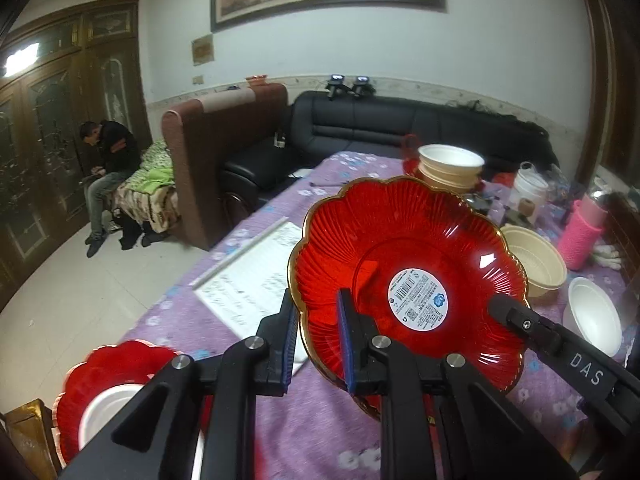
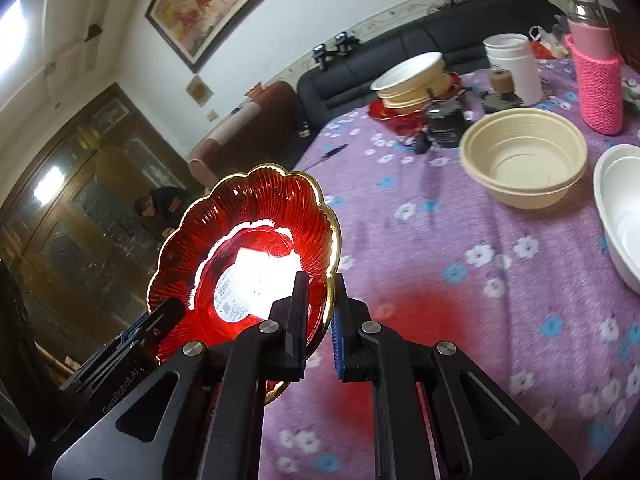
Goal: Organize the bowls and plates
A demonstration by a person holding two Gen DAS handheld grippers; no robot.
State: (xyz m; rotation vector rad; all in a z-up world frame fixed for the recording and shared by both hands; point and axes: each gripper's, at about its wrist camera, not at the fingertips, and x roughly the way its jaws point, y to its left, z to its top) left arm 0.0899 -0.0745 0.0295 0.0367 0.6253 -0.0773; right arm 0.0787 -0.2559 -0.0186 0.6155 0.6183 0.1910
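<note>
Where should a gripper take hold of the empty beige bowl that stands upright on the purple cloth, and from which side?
Probably the rim of the beige bowl, from above: one finger inside the wall, one outside. The bowl stands upright and empty, its mouth open to the top, and its rolled lip gives the pads an edge. The side toward the white bowl is tighter, so the near edge looks easier.

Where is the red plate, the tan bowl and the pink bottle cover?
red plate (image 1: 416, 300): left wrist view, on its middle sticker.
tan bowl (image 2: 524, 160): right wrist view, on its inside wall.
pink bottle cover (image 2: 598, 84): right wrist view, on its knitted side.
</note>
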